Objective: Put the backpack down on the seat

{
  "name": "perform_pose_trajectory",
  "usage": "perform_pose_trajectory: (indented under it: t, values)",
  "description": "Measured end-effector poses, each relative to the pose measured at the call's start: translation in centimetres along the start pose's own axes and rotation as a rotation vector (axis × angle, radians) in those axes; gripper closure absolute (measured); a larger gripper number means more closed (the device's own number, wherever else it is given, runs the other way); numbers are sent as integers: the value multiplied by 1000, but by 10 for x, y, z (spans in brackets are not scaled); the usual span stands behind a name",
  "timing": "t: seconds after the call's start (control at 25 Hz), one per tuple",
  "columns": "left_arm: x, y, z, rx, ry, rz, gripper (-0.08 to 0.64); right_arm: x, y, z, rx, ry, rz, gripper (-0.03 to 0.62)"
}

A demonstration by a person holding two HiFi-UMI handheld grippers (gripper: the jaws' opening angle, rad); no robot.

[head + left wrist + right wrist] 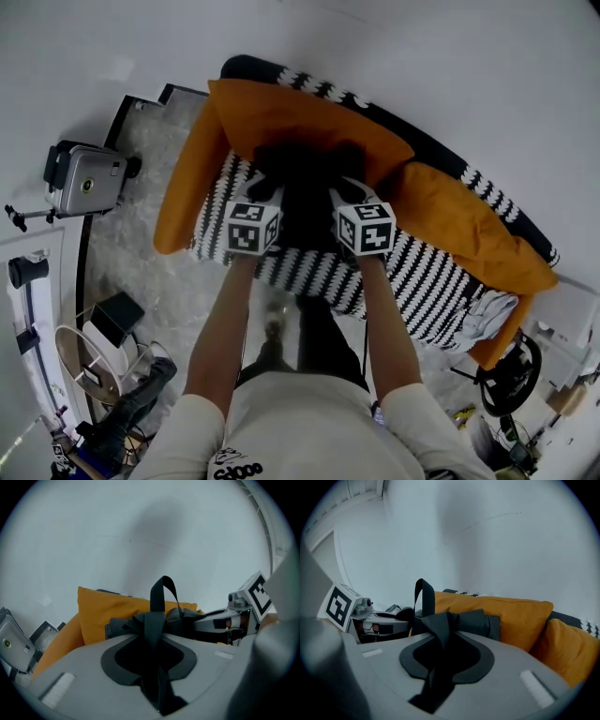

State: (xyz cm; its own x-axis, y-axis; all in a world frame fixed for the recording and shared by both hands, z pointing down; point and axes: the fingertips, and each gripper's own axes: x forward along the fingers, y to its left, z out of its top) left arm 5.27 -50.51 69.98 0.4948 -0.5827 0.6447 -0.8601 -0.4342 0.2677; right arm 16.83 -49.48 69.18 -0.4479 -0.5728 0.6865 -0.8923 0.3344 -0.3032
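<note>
A black backpack (305,178) hangs between my two grippers, just above the sofa seat with its black-and-white zigzag cover (427,277) and in front of an orange back cushion (281,117). My left gripper (265,190) is shut on a black backpack strap (152,634) that runs down through its jaws. My right gripper (352,192) is shut on another black strap (440,634) in the same way. The backpack's carry loop (158,597) stands upright between them. Each gripper view shows the other gripper: the right one (234,618), the left one (370,620). The bag's underside is hidden.
More orange cushions lie at the sofa's left end (187,187) and right end (478,230). A grey camera on a stand (84,178) is at the left, with cables and gear (112,375) on the floor. A black round object (511,375) sits at the lower right.
</note>
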Motion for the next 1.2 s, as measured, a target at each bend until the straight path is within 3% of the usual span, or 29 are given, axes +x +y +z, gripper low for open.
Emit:
perform_pose_trajectory:
  t: [0.64, 1.0, 1.2]
  values:
    - [11, 17, -7, -11, 55, -5, 472, 20, 4, -3, 2, 103, -4, 515]
    - [-8, 19, -23, -58, 44, 25, 420, 6, 25, -18, 31, 108, -7, 388]
    - [-18, 20, -38, -77, 91, 10, 323, 0, 39, -25, 22, 114, -10, 365]
